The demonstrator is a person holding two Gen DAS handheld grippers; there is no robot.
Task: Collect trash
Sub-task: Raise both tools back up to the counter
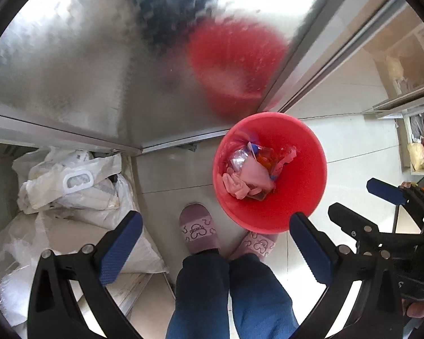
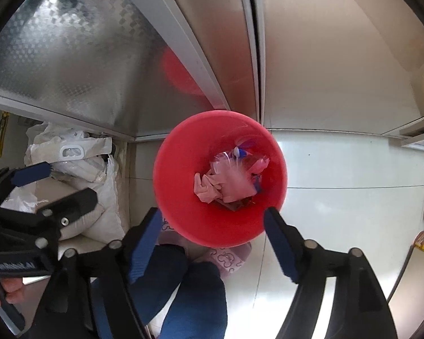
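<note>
A red bin (image 1: 302,212) stands on the tiled floor next to a steel cabinet corner. It holds crumpled pink paper, clear plastic and coloured wrappers (image 1: 251,172). My left gripper (image 1: 214,245) is open and empty, above the floor just left of the bin. My right gripper (image 2: 212,243) is open and empty, right above the bin's near rim (image 2: 212,234); the trash (image 2: 229,180) lies inside. The right gripper also shows in the left wrist view (image 1: 361,197), and the left gripper in the right wrist view (image 2: 59,183).
The person's legs in blue trousers and pink slippers (image 1: 198,228) stand right before the bin. White bags and sacks (image 1: 76,186) pile up at the left beside the steel cabinet (image 1: 84,70). Shelves with bags (image 1: 418,152) stand at the right.
</note>
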